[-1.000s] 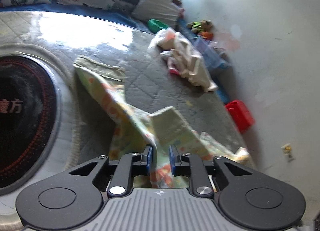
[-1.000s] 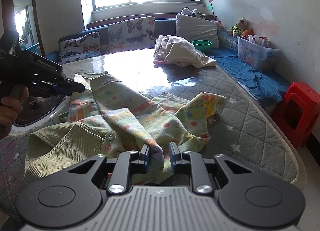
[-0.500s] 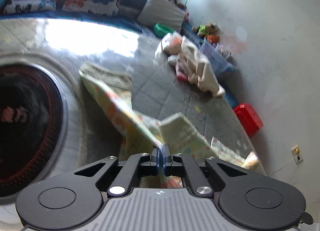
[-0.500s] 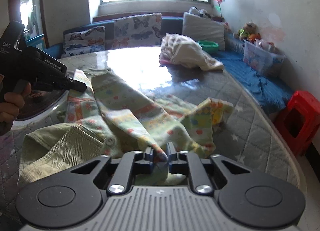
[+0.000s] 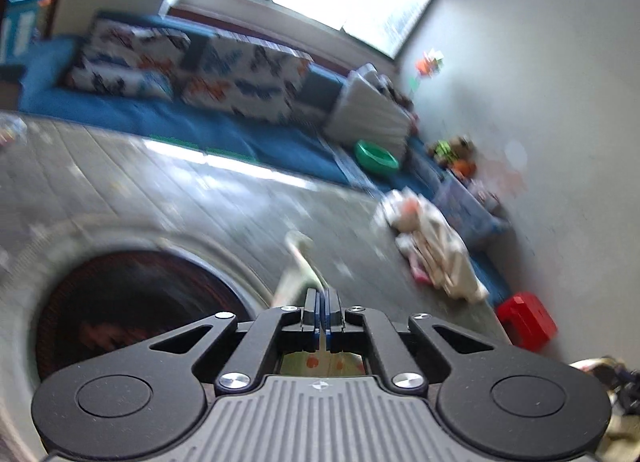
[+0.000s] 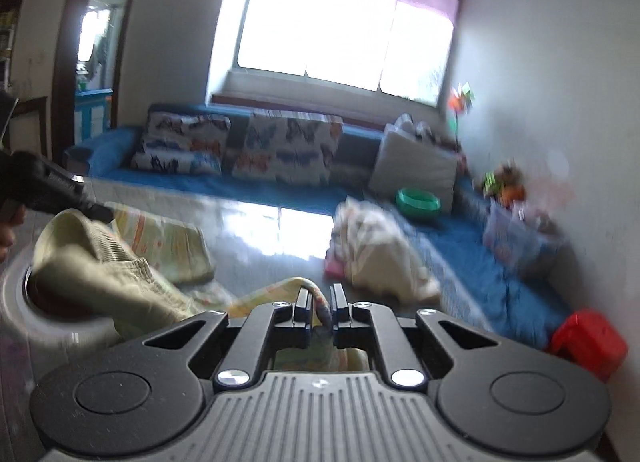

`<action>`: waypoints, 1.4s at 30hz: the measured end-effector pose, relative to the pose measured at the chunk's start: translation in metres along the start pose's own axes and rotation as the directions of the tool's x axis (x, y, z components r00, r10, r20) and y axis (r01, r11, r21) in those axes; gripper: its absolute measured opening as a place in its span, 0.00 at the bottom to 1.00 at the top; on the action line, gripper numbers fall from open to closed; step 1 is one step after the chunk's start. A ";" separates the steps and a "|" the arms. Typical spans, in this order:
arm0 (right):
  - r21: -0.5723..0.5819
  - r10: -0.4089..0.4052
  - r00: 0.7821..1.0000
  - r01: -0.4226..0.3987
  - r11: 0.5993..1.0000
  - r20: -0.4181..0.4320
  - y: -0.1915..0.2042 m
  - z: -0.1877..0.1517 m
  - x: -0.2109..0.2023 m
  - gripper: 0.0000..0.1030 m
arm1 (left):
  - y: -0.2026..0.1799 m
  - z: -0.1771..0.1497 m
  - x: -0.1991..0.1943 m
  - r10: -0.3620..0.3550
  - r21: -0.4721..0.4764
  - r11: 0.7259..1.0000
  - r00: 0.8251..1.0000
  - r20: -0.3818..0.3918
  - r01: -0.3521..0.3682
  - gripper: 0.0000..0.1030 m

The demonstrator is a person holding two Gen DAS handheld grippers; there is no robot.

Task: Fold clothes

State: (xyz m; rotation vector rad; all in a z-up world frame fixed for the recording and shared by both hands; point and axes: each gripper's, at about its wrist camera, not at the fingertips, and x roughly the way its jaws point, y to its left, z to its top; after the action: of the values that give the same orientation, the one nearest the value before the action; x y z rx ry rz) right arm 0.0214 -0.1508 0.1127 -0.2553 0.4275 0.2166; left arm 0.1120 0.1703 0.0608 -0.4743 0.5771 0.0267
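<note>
The garment is a pale green shirt with a coloured print (image 6: 120, 262). It is lifted off the grey quilted table (image 6: 260, 246). My left gripper (image 5: 322, 298) is shut on an edge of the shirt (image 5: 298, 262), which runs forward from its tips. It shows from outside in the right wrist view (image 6: 96, 211), holding the shirt's upper left part. My right gripper (image 6: 321, 296) is shut on a bunched fold of the shirt (image 6: 316, 298). Both views are blurred by motion.
A heap of cream clothes (image 6: 372, 250) lies on the far right of the table. A dark round plate (image 5: 132, 302) is set in the table at left. Beyond are a blue bench with butterfly cushions (image 6: 280, 145), a green bowl (image 6: 418, 201), a clear box (image 6: 516, 234) and a red stool (image 6: 588, 342).
Both grippers have closed on the shirt and risen, lifting it off the table. Both views now point higher, toward the window.
</note>
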 end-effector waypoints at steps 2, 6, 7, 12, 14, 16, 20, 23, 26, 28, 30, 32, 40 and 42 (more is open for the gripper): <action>-0.020 0.005 1.000 -0.005 1.000 0.030 0.004 0.024 0.010 0.03 | 0.010 0.018 -0.011 0.039 0.002 0.999 0.998 0.058 -0.039 0.02; -0.063 0.011 0.998 -0.007 0.998 0.057 0.019 0.066 0.035 0.03 | 0.035 0.048 -0.027 0.063 0.009 0.998 0.993 0.104 -0.064 0.02; -0.075 0.019 0.998 -0.015 0.997 0.055 0.023 0.071 0.039 0.03 | 0.040 0.050 -0.028 0.066 0.022 0.997 0.993 0.098 -0.069 0.02; -0.117 0.061 0.998 -0.061 0.991 -0.001 0.046 0.064 0.049 0.06 | 0.061 0.040 -0.015 0.108 0.035 0.994 0.994 0.001 -0.108 0.18; -0.099 0.076 0.996 -0.081 0.992 -0.048 0.050 0.049 0.055 0.11 | 0.061 0.030 -0.004 0.107 0.037 0.994 0.993 -0.040 -0.105 0.28; -0.071 0.091 0.991 -0.098 0.993 -0.095 0.049 0.035 0.061 0.23 | 0.056 0.019 0.007 0.093 0.047 0.995 0.992 -0.085 -0.089 0.33; -0.011 0.116 0.979 -0.119 0.993 -0.166 0.040 0.013 0.075 0.38 | 0.036 0.004 0.023 0.055 0.070 0.997 0.990 -0.133 -0.046 0.55; 0.030 0.132 0.969 -0.128 0.991 -0.207 0.029 -0.001 0.085 0.45 | 0.018 -0.004 0.040 0.021 0.081 0.997 0.986 -0.168 -0.007 0.64; 0.071 0.149 0.958 -0.136 0.988 -0.247 0.018 -0.016 0.096 0.51 | 0.001 -0.008 0.059 0.007 0.094 0.995 0.979 -0.201 0.013 0.73; 0.099 0.161 0.949 -0.139 0.985 -0.273 0.011 -0.026 0.103 0.51 | -0.008 -0.011 0.073 0.024 0.114 0.994 0.975 -0.222 0.002 0.75; 0.120 0.168 0.943 -0.138 0.983 -0.288 0.005 -0.033 0.111 0.51 | -0.016 -0.013 0.088 0.048 0.139 0.990 0.967 -0.248 -0.014 0.76; 0.136 0.178 0.935 -0.142 0.980 -0.307 -0.002 -0.040 0.121 0.51 | -0.020 -0.016 0.103 0.071 0.150 0.988 0.960 -0.272 -0.031 0.76; 0.157 0.235 0.898 -0.189 0.969 -0.371 -0.008 -0.067 0.148 0.35 | -0.024 -0.024 0.134 0.061 0.151 0.988 0.941 -0.333 -0.011 0.42; 0.153 0.238 0.899 -0.193 0.969 -0.369 -0.008 -0.068 0.145 0.18 | -0.026 -0.027 0.138 0.051 0.163 0.987 0.936 -0.348 0.007 0.18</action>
State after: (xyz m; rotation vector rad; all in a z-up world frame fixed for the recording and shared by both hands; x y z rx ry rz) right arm 0.1269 -0.1558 -0.0082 -0.1366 0.8602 0.3613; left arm 0.2182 0.1203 -0.0207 -0.3146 0.9292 -0.0855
